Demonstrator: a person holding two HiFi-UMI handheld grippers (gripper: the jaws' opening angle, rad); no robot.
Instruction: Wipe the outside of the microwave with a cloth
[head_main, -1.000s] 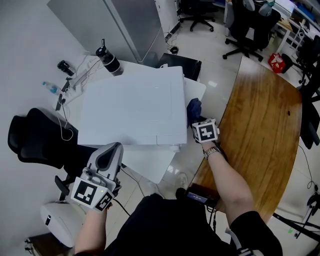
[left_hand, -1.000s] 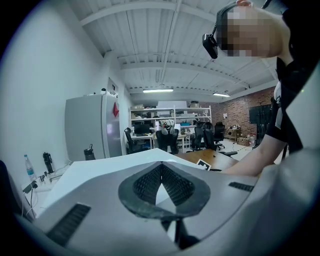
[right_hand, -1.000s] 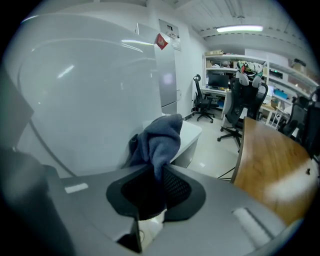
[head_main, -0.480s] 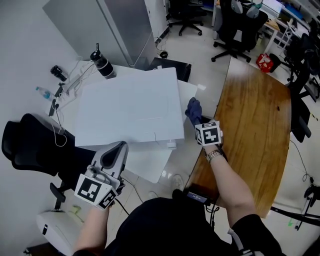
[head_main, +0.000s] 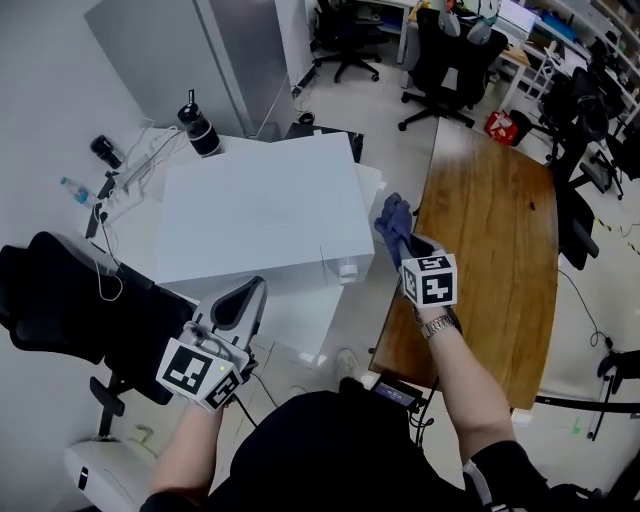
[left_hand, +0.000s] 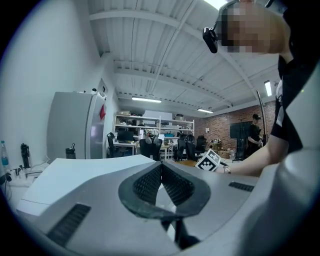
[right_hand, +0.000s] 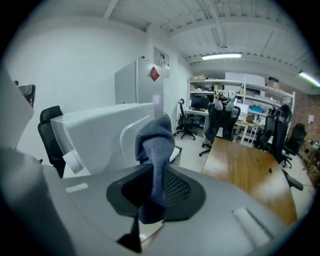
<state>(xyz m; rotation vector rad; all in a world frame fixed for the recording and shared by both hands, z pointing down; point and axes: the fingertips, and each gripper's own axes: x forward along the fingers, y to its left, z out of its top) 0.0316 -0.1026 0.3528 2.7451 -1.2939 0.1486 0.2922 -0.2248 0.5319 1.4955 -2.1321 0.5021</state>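
Left tongs (head_main: 252, 292) (left_hand: 161, 166): jaws fully together with their ribbed pads meeting along one line and nothing between them. They are held low and roughly level at the near corner of the microwave (head_main: 265, 210) (left_hand: 75, 175), whose white top stretches away ahead of the tips and to their left. The left marker cube (head_main: 195, 375) sits at the rear of the tool, toward the person.

Right tongs (head_main: 408, 245) (right_hand: 157, 175): jaws clamped on a blue-grey cloth (head_main: 392, 218) (right_hand: 156, 142). The cloth is pinched at its lower part, and a bunched fold stands up beyond the tips. The right marker cube (head_main: 432, 280) lies just behind the jaws, above the person's wrist.

The microwave, a white box, lies to the left of the right tongs. Its side wall and rounded door edge (right_hand: 127, 135) show directly behind the cloth in the right gripper view. The head view shows the cloth near that side, and contact cannot be made out.

The microwave rests on a white counter (head_main: 300, 328), which extends below and ahead of the left tongs. A wooden counter (head_main: 490, 250) (right_hand: 245, 165) runs along the right of the right tongs. Beyond the microwave, well ahead of both tongs, stand a dark bottle (head_main: 198, 125) and a grey cabinet (head_main: 200, 50) (right_hand: 131, 82). A black chair (head_main: 60, 300) lies to the left of the left tongs.
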